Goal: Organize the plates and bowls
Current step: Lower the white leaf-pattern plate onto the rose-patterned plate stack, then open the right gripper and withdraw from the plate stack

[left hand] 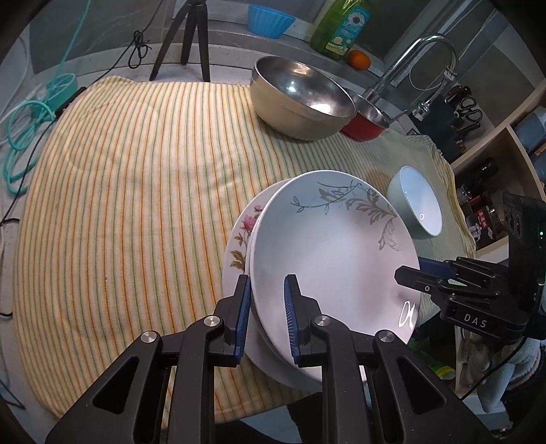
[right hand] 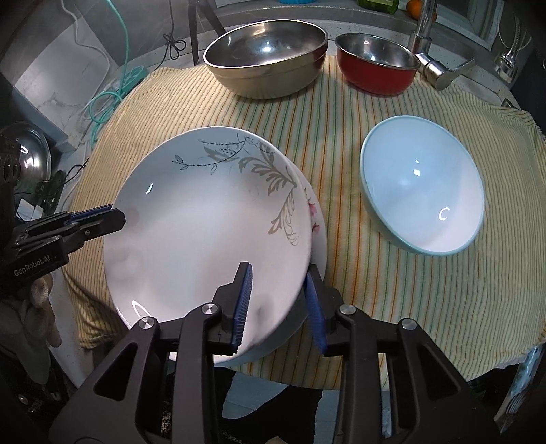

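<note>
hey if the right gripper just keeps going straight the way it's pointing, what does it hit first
Most likely the rim of the grey-leaf plate, which already sits between the right gripper fingers. Under it lies the pink-flower plate, then the striped cloth.

A home kitchen. A chrome faucet (left hand: 423, 65) arches at one o'clock over a speckled stone counter (left hand: 235, 73) spread with a striped towel (left hand: 136, 177). Beyond it, at twelve o'clock, stand a green dish-soap bottle (left hand: 344, 27), an orange (left hand: 358, 59) and a blue ribbed tub (left hand: 269, 20). At three o'clock, open wooden shelves (left hand: 512, 136) carry scissors (left hand: 469, 109), jars and bottles. Cookware sits about: a steel bowl (left hand: 300, 99), a red pot (left hand: 365, 121), a pale blue bowl (right hand: 423, 188), flowered plates (right hand: 211, 218), and a pan lid (right hand: 34, 157) at nine o'clock in the right wrist view.
</note>
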`<state>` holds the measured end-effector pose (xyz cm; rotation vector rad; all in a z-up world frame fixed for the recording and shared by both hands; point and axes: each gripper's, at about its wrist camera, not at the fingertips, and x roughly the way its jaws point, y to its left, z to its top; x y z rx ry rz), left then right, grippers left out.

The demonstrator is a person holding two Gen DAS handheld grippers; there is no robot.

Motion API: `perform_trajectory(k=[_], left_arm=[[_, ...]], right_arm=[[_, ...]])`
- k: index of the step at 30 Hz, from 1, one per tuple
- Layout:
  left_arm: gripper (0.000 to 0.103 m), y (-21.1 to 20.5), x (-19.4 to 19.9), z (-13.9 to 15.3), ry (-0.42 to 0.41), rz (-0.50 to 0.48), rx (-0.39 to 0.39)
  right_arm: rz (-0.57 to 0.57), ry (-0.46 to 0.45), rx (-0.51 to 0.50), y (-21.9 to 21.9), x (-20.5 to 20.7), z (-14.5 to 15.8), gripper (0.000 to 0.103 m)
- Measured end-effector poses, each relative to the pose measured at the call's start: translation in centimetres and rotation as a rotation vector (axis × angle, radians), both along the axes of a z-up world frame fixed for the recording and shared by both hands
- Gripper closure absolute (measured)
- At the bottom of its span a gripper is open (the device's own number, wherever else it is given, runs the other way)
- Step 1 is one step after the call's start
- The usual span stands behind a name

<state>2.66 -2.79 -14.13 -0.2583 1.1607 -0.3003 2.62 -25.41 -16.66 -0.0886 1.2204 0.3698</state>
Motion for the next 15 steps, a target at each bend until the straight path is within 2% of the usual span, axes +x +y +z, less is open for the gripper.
perform_trajectory(k=[10, 13, 15], left_arm=[[0.086, 0.12, 0.13, 0.00, 0.006, -0.002, -0.008], [0.080, 0.40, 0.32, 0.23, 0.001, 0.003, -0.012], [0.076, 0.76, 0.56, 0.49, -0.002, 0.015, -0.019]], right_arm=[[-0.012, 0.015, 0.034, -0.54, 0.26, 0.13, 0.069], [-0.021, 0.013, 0.049, -0.89, 0.50, 0.48, 0.069], [-0.026, 0.005, 0.061, -1.06, 0.65, 0.92, 0.062]])
